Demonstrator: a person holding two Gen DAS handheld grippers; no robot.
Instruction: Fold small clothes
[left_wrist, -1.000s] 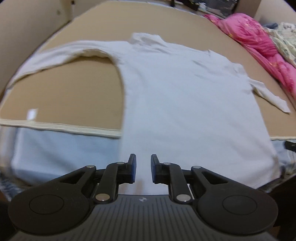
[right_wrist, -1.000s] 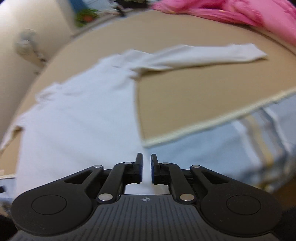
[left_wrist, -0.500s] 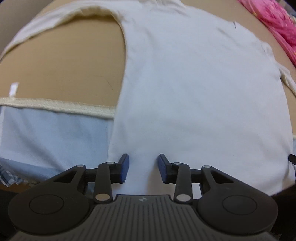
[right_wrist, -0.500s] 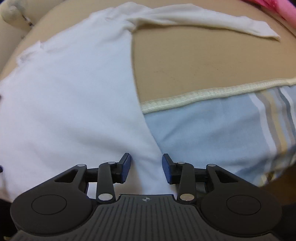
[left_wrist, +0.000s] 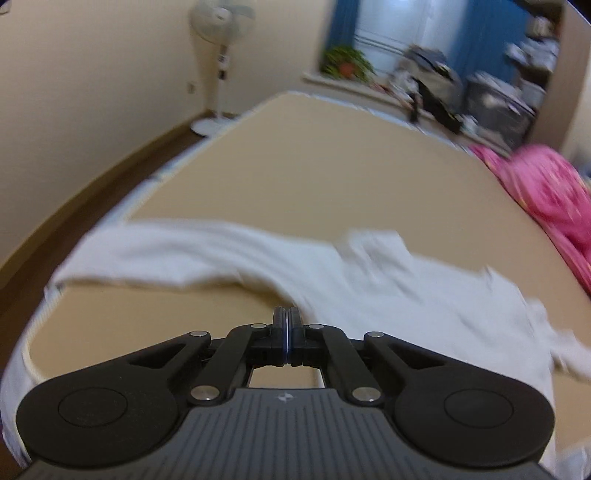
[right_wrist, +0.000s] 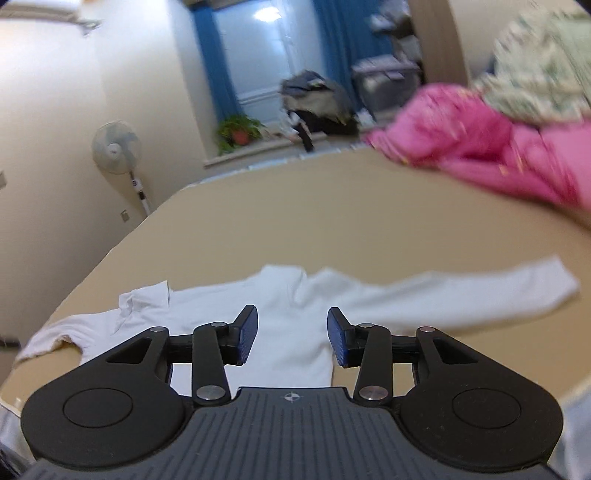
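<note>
A white long-sleeved shirt lies spread on the tan bed cover, one sleeve stretched to the left. It also shows in the right wrist view, with its other sleeve reaching right. My left gripper is shut, with nothing visible between the pads, at the shirt's left edge by the armpit. My right gripper is open and empty, held over the shirt's body.
A pink blanket is heaped at the bed's right side, also in the right wrist view. A standing fan is by the far wall. A window with blue curtains and clutter lie beyond the bed.
Both cameras have tilted up from the shirt's hem toward the room. My left gripper has gone from open to shut. My right gripper has opened wider.
</note>
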